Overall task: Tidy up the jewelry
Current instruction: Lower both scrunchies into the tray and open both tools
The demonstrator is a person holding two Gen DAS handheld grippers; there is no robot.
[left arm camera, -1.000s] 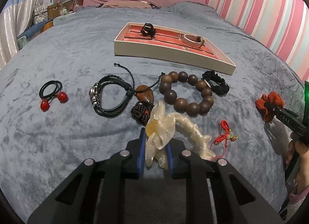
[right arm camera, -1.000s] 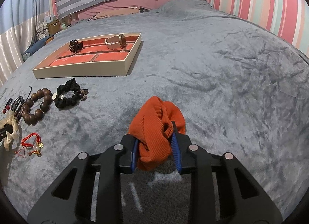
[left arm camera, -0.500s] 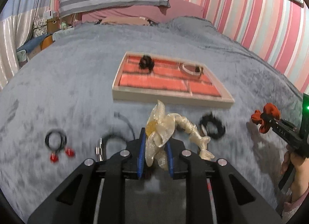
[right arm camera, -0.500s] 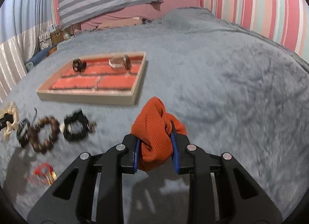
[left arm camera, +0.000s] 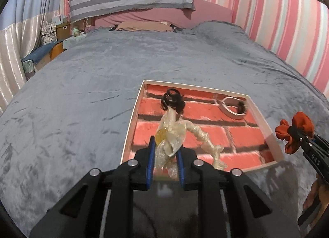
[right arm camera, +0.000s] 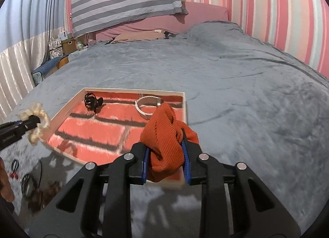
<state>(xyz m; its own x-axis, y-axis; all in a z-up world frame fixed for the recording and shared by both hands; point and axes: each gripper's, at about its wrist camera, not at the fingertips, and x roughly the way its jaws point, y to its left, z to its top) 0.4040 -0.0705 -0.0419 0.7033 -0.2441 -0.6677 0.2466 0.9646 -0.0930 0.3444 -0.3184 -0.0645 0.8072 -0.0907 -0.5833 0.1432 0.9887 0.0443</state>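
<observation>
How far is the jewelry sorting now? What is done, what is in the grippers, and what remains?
Done: a black hair clip and a beige strap bracelet lie in the red brick-patterned tray.
In hand: the left gripper holds a cream sheer scrunchie, the right gripper an orange ribbed scrunchie, both above the tray.
Left: a red-bead hair tie and dark bracelets on the grey blanket.

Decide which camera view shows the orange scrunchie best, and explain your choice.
The right wrist view: the orange scrunchie fills the middle of the frame, its ribbed fabric sharp, pinched between the right gripper jaws above the tray. The left wrist view shows it only small at the right edge, side-on and partly covered by the gripper.
</observation>
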